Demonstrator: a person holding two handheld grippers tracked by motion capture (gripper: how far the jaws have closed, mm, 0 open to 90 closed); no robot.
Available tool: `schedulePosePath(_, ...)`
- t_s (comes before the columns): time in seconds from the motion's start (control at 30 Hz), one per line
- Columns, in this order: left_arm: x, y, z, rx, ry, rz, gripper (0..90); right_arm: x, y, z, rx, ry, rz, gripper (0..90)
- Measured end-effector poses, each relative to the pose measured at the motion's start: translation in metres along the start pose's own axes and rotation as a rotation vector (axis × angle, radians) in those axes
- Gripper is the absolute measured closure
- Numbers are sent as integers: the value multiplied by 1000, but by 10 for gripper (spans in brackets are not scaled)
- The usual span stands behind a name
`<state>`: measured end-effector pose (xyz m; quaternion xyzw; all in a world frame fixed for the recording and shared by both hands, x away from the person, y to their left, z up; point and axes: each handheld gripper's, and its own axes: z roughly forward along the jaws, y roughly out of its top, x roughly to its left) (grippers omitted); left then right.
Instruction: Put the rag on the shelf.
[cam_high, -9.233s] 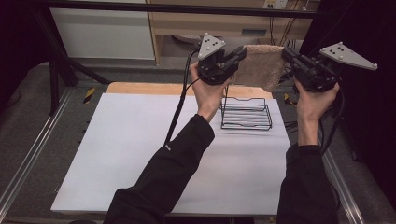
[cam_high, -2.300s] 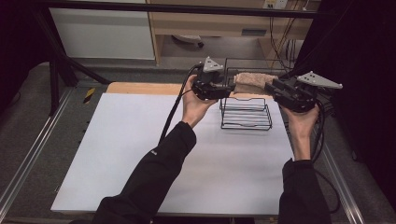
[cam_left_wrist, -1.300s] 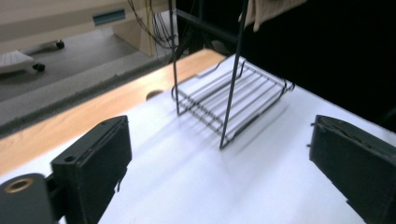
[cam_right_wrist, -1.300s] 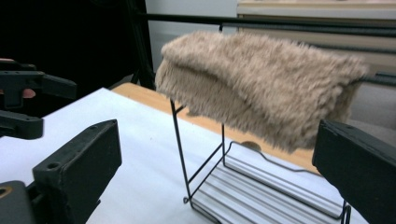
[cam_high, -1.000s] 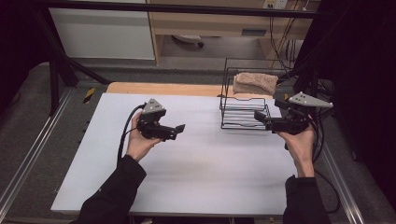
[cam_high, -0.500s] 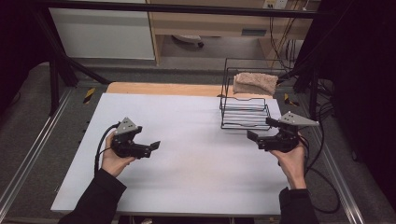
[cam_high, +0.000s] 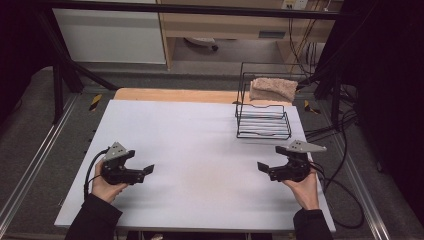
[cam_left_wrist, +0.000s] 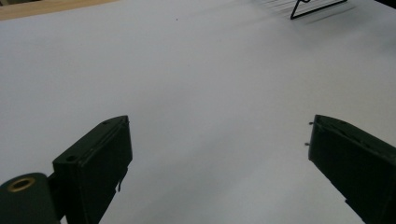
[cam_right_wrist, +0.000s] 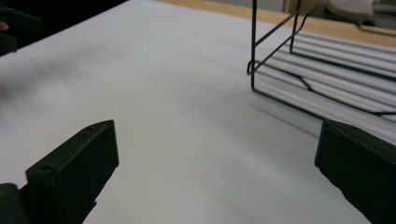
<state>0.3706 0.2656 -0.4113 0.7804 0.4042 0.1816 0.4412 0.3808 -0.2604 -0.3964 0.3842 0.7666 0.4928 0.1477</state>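
A black wire rack stands at the far right of the white table, and a folded beige towel lies over its top rail. My left gripper rests low over the near left of the table, open, with bare tabletop between its jaws. My right gripper is held near the front right, in front of the rack, also open and holding nothing. In the right gripper view the rack's wire base sits just ahead to the right.
A wooden strip runs along the table's far edge. Cables trail off the right side. A white cabinet and a wooden shelf unit stand behind the table. Metal rails flank both sides.
Both grippers held the towel at the rack earlier; the towel now lies on the rack. Both hands have pulled back toward the near edge, left gripper far to the left, jaws open.
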Motion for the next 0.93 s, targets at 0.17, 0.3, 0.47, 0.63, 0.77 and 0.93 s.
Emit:
schedulePosePath(0.17, 5, -15, -3, 8, -6, -31, 62, -1, -17, 4, 36, 25, 2, 2)
schedulePosePath(0.3, 7, -22, -5, 14, -15, -37, 62, -2, -30, 4, 48, 28, 14, 4)
schedulePosePath(0.47, 8, -29, -4, 26, -22, -39, 64, -3, -46, 2, 70, 35, 36, 4)
schedulePosePath(0.63, 7, -32, -3, 41, -16, -24, 64, -4, -51, 2, 72, 33, 36, 4)
schedulePosePath(0.77, 8, -33, -4, 44, -7, -25, 64, -4, -52, 2, 77, 33, 34, 3)
schedulePosePath(0.93, 7, -33, -3, 45, -16, -29, 64, -4, -52, 3, 76, 37, 32, 3)
